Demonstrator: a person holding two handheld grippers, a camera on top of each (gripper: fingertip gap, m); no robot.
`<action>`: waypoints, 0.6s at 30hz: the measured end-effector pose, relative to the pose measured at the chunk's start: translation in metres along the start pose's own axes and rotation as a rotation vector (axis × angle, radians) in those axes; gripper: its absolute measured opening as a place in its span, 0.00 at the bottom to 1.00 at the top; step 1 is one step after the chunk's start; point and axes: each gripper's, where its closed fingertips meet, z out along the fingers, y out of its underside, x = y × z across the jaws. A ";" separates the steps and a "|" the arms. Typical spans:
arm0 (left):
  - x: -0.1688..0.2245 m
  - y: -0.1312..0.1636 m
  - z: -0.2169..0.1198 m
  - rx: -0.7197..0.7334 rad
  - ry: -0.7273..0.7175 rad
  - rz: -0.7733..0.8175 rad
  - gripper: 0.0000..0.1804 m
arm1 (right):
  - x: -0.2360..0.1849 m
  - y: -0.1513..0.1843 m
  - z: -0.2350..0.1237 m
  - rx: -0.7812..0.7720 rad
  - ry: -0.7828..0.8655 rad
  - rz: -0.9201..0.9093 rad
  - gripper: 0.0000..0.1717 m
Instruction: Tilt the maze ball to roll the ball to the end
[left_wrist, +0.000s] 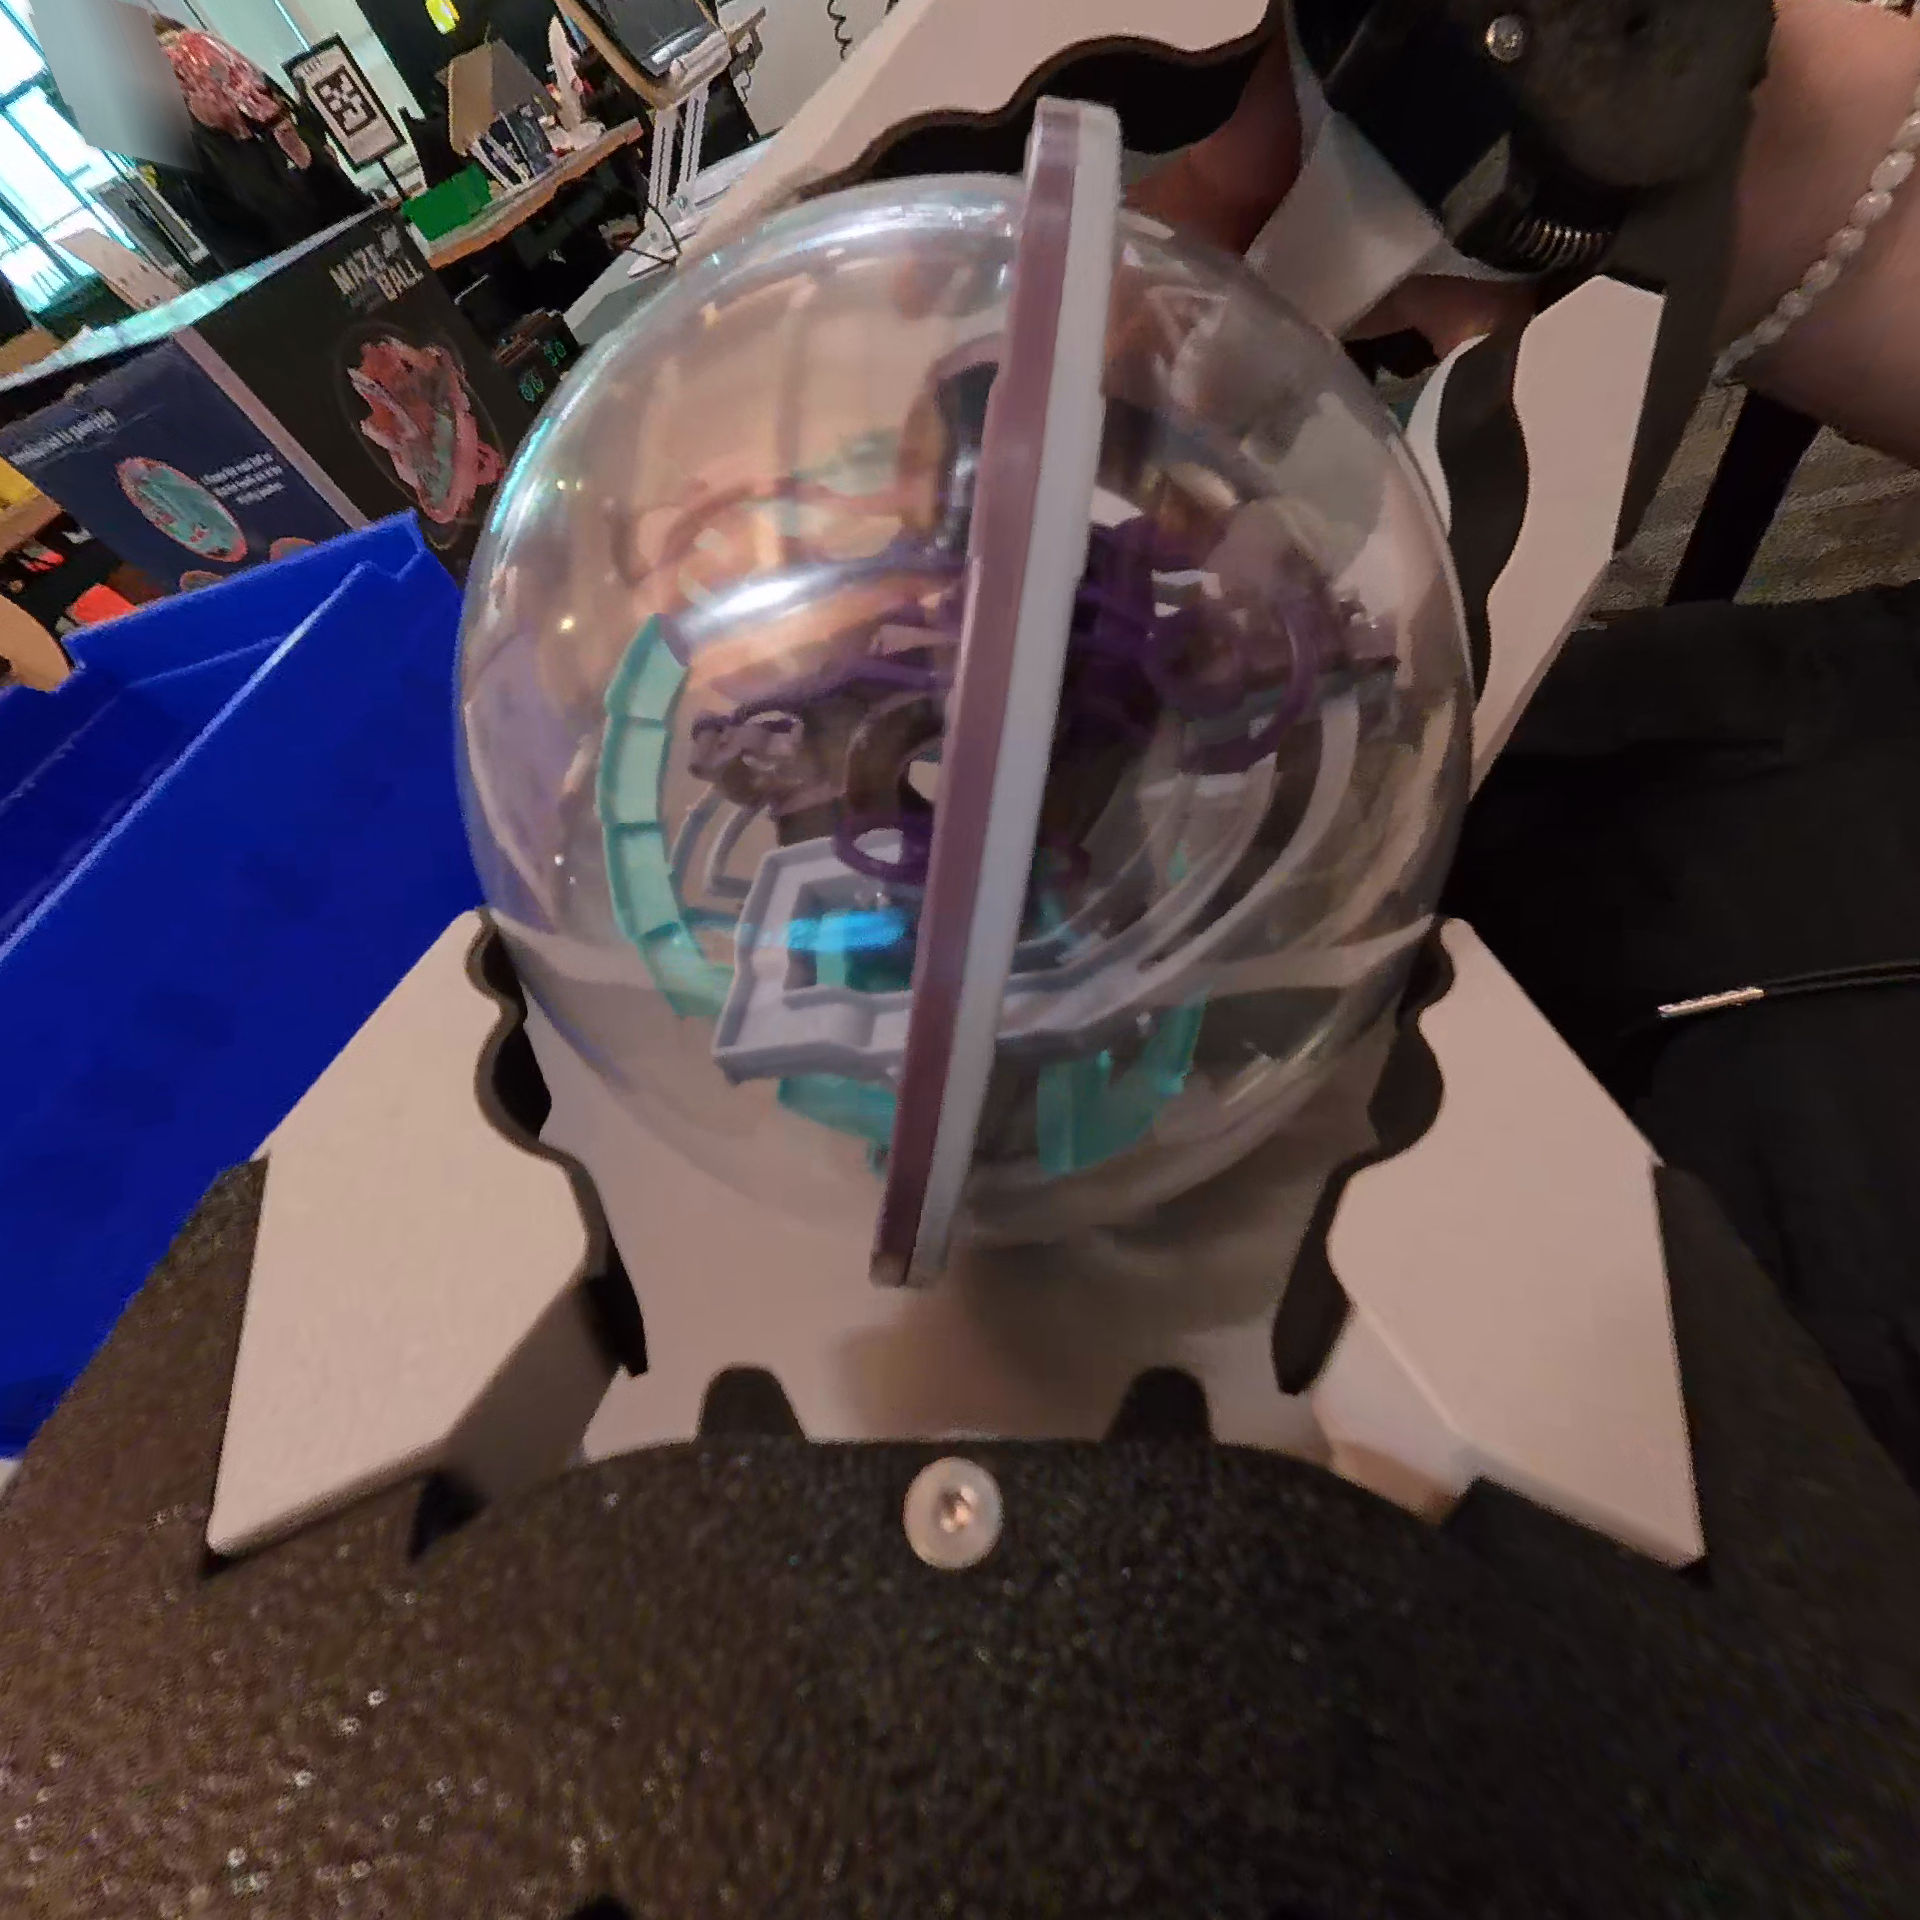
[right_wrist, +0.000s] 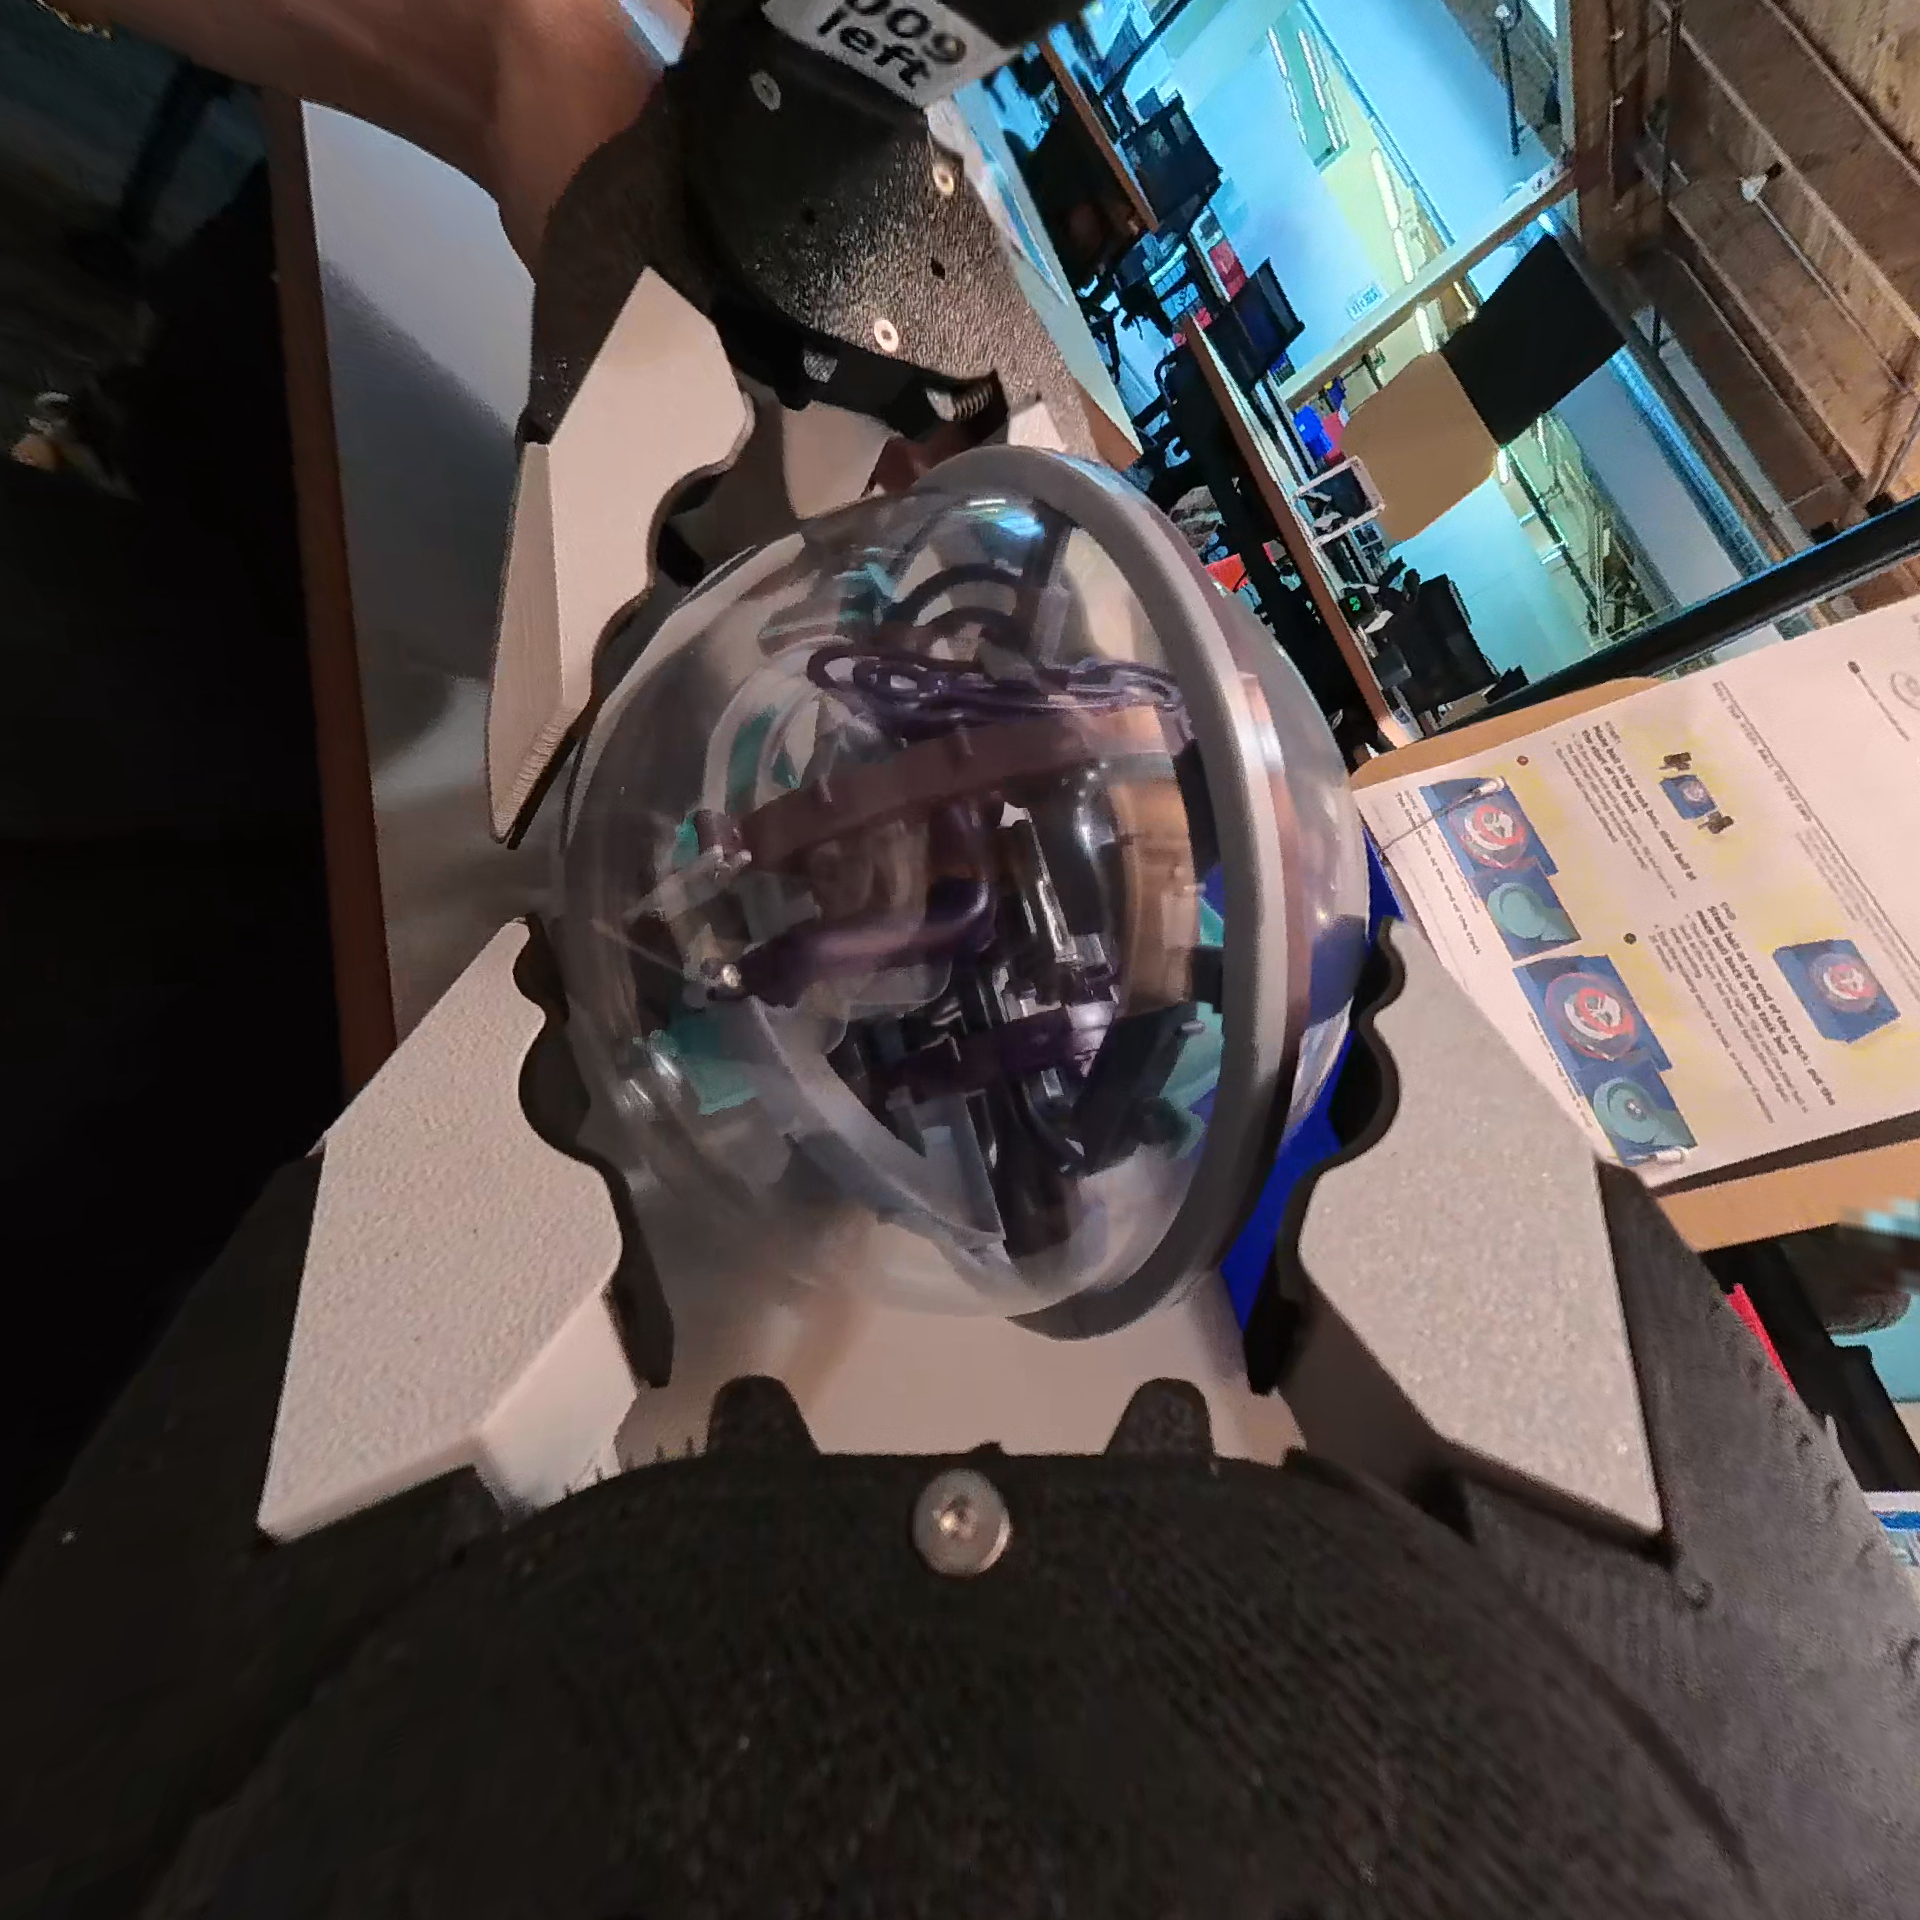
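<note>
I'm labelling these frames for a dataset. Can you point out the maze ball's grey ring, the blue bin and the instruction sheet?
Grey ring (left_wrist: 1039, 644): left wrist view, on its pale outer edge, mid-height.
Blue bin (left_wrist: 187, 935): left wrist view, on its near side wall.
Instruction sheet (right_wrist: 1683, 883): right wrist view, on the printed page's middle.

The clear plastic maze ball (left_wrist: 966, 707), a transparent sphere with a grey-and-purple equator ring (left_wrist: 1023, 665), encloses teal, grey and purple tracks. It is lifted off the surface, its ring standing nearly upright and slightly tilted. A small steel ball (right_wrist: 727, 974) sits on an inner track.
</note>
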 end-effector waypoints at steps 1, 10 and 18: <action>0.000 0.002 -0.001 0.001 0.008 -0.014 0.87 | 0.000 -0.001 0.001 0.001 0.001 -0.005 0.84; 0.003 0.012 -0.009 -0.033 0.038 0.034 0.87 | -0.008 -0.012 0.007 -0.002 0.040 -0.082 0.85; 0.005 0.015 -0.011 -0.049 0.049 0.069 0.87 | -0.013 -0.018 0.008 -0.011 0.079 -0.134 0.84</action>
